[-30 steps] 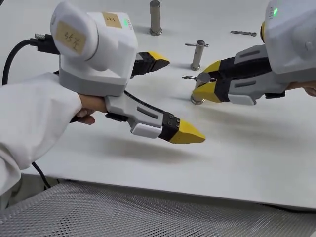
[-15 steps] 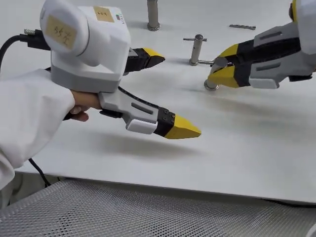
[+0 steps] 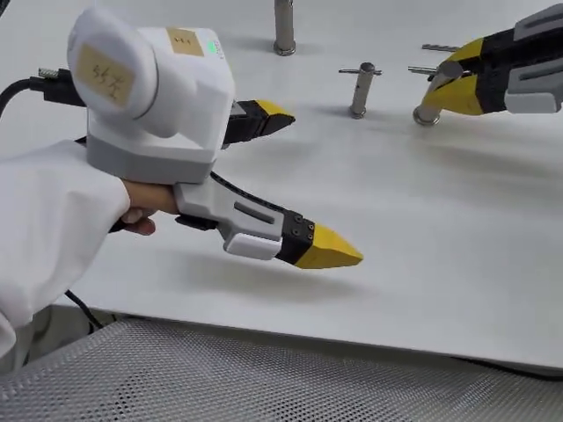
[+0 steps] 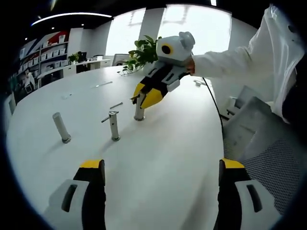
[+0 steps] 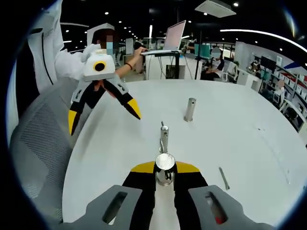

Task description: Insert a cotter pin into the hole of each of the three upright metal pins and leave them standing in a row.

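Here, left tool (image 3: 321, 185) gaping wide, tan label (image 3: 106, 75) scrawl illegible, right tool (image 3: 442, 86) clamping metal pin (image 3: 427, 114).

The head view looks forward and down on the white table (image 3: 440, 264) from its near edge, the left gripper (image 3: 321, 185) close below; the left gripper view faces low across the tabletop at the row of pins (image 4: 113, 127), some way off; the right gripper view looks the other way from just behind its clamped pin (image 5: 164, 165); all three share that row
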`<state>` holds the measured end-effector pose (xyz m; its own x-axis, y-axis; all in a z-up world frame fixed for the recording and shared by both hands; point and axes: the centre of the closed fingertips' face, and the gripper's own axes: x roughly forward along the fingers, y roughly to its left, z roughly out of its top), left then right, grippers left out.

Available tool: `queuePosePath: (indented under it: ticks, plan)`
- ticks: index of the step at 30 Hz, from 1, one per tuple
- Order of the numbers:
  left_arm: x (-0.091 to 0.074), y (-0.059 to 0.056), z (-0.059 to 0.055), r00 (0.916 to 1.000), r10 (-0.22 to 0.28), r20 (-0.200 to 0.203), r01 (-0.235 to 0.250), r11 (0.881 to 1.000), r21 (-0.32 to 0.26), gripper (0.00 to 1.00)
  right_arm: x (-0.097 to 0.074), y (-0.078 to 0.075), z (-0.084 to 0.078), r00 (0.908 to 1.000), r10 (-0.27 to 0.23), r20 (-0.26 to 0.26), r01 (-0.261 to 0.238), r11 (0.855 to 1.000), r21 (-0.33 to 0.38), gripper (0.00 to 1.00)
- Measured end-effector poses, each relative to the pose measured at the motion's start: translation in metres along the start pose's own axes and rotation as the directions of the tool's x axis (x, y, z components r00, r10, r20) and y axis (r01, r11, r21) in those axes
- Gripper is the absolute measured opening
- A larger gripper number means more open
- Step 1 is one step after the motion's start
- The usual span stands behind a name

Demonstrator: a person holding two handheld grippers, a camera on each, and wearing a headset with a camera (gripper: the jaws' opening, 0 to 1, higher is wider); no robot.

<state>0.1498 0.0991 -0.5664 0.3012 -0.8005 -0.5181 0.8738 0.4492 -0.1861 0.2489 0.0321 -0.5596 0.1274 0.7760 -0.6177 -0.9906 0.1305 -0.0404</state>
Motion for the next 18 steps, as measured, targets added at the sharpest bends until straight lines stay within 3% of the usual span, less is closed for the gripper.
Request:
queuePosePath:
  ticks: [8,18]
  plan:
    - [-0.003,0.004,0.005,0.9996,0.022,0.019,-0.022,1.000,-0.003,0.99,0.000,-0.008,-0.006,1.0000,0.004,-0.008,-0.004,1.000,-0.010,0.08]
    - [-0.003,0.004,0.002,0.9997,0.019,0.014,-0.019,1.000,-0.021,0.98,0.001,-0.016,-0.015,0.9998,-0.018,-0.013,0.018,1.000,0.019,0.08]
